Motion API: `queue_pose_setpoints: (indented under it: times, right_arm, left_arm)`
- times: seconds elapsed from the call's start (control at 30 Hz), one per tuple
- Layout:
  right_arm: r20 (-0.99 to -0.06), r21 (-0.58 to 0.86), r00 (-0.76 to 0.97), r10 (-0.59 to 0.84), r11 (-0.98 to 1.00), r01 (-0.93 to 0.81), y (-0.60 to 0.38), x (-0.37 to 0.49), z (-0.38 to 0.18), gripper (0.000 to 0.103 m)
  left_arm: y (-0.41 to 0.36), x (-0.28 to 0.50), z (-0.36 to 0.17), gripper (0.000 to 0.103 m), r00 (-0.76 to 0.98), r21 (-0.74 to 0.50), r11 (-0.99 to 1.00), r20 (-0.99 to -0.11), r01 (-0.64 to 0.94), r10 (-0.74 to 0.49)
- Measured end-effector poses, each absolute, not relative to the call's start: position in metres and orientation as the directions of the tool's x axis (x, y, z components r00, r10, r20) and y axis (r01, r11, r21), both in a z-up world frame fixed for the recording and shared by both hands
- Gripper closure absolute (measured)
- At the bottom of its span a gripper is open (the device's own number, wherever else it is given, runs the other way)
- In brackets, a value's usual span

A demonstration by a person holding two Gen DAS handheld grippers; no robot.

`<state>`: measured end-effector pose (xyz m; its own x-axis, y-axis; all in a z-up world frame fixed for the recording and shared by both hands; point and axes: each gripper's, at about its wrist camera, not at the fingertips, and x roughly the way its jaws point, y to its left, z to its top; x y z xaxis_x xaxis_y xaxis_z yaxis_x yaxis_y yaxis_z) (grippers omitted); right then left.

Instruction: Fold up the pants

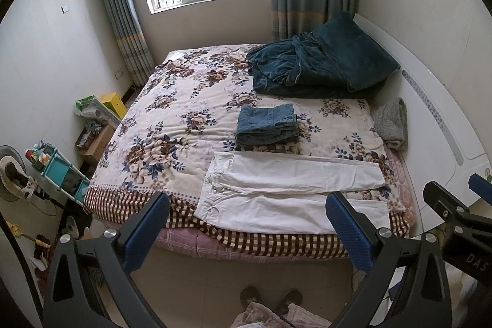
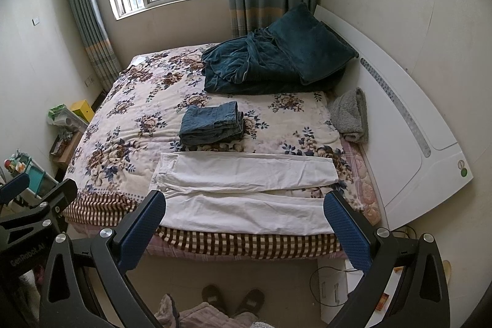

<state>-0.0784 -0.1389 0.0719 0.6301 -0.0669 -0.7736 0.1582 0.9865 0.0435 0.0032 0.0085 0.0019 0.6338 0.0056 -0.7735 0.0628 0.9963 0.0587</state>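
White pants (image 1: 289, 189) lie flat along the near edge of the bed, waist to the left, legs to the right; they also show in the right wrist view (image 2: 246, 189). A folded pair of blue jeans (image 1: 267, 125) sits just behind them, also in the right wrist view (image 2: 212, 125). My left gripper (image 1: 247, 205) is open and empty, held back from the bed above the floor. My right gripper (image 2: 244, 203) is open and empty too, beside the left one; part of it shows at the right edge of the left wrist view.
The bed (image 1: 184, 119) has a floral blanket. A dark teal blanket and pillow (image 1: 319, 66) lie at the far right, a grey towel (image 1: 390, 125) by the white headboard (image 1: 436, 119). Shelves and boxes (image 1: 61, 165) stand on the left. Slippered feet (image 1: 270, 297) stand below.
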Motion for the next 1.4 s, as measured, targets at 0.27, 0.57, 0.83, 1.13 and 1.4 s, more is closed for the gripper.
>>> queue_pose_setpoints:
  times: [0.27,0.57,0.83,1.13,1.4]
  right_arm:
    - [-0.772,0.043,0.632,-0.067,0.987,0.158,-0.137,-0.079,0.072,0.000]
    - [-0.773,0.044,0.631,-0.067,0.986,0.158,-0.138,-0.078,0.074,0.000]
    - [-0.772,0.044,0.632,-0.067,0.986,0.158,-0.138,-0.078,0.074,0.000]
    - [-0.771,0.047,0.634,-0.065,0.986,0.157,-0.138,-0.078,0.075,0.000]
    - [-0.775,0.049,0.630,-0.049,0.989,0.137,-0.144,-0.064,0.074,0.000]
  left_arm:
    - [0.009,0.004,0.002,0.000,0.635,0.060,0.996,-0.772,0.061,0.008]
    - [0.008,0.003,0.002,0.000,0.636,0.060,0.996,-0.772,0.062,0.007]
    - [0.008,0.003,0.002,0.000,0.635,0.061,0.996,-0.772,0.062,0.008]
    - [0.010,0.007,0.008,0.000,0.638,0.061,0.996,-0.770,0.061,0.008]
    - [0.005,0.020,0.010,0.000,0.638,0.063,0.997,-0.770,0.040,0.023]
